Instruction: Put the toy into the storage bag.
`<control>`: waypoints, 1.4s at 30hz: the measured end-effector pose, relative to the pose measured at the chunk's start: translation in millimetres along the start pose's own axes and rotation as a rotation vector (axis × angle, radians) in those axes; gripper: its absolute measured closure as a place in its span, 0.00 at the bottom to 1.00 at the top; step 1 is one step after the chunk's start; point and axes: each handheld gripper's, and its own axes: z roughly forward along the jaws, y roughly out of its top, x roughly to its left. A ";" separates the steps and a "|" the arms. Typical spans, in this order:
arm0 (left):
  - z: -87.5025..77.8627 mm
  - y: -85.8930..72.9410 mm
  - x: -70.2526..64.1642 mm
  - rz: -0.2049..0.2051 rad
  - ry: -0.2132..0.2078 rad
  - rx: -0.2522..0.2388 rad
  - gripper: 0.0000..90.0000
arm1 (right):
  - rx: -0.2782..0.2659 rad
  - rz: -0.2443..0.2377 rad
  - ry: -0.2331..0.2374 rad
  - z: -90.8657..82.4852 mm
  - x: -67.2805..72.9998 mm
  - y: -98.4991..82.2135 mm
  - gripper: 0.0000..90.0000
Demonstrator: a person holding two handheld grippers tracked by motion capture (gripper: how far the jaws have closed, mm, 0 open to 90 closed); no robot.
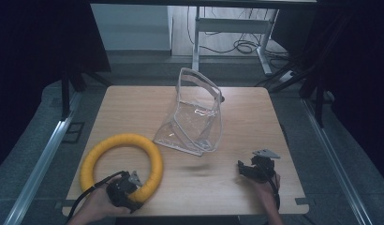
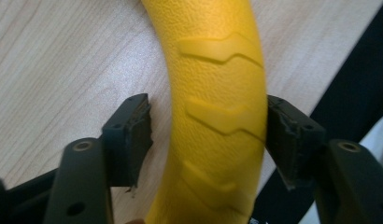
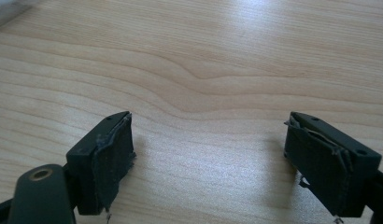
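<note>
- A yellow ring (image 1: 123, 165) is seen lying flat on the near left part of the wooden table (image 1: 246, 117), its near arc close to the table's front edge.
- The left gripper (image 1: 134, 183) is set astride that near arc; in the left gripper view one pad is seen against the ring's (image 2: 217, 116) outer side, while a gap is left between the other pad and the inner side, so no clamp is made yet.
- The right gripper (image 1: 248, 168) is held low at the near right, its jaws spread wide over bare wood (image 3: 203, 84), nothing between them.
- A clear plastic bag (image 1: 195, 115) with a pale rim stands near the table's middle, just beyond the ring and well apart from the right gripper.
- Open tabletop is left between the two grippers and along the far left and far right sides.
- Beyond the far edge, a white desk frame (image 1: 227, 28) and loose cables (image 1: 244, 47) are seen on the floor.
- Raised chevron ridges are seen on the ring; no readable writing is seen anywhere.
</note>
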 end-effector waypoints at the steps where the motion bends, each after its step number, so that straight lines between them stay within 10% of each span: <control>1: 0.0 0.0 0.0 0.000 0.000 0.000 0.42 | 0.000 0.000 0.000 0.0 0.0 0.0 0.18; 18: -6.0 2.5 0.7 -0.043 -0.050 -0.101 0.56 | -0.001 0.001 -0.001 -0.1 0.0 0.0 0.18; 27: -44.5 -8.4 20.0 -0.137 -0.144 -0.354 0.56 | -0.001 0.008 -0.001 -0.3 0.3 0.0 0.19; 42: -71.8 -20.2 38.5 -0.230 -0.175 -0.589 0.57 | -0.003 0.008 -0.006 -0.3 0.1 0.0 0.19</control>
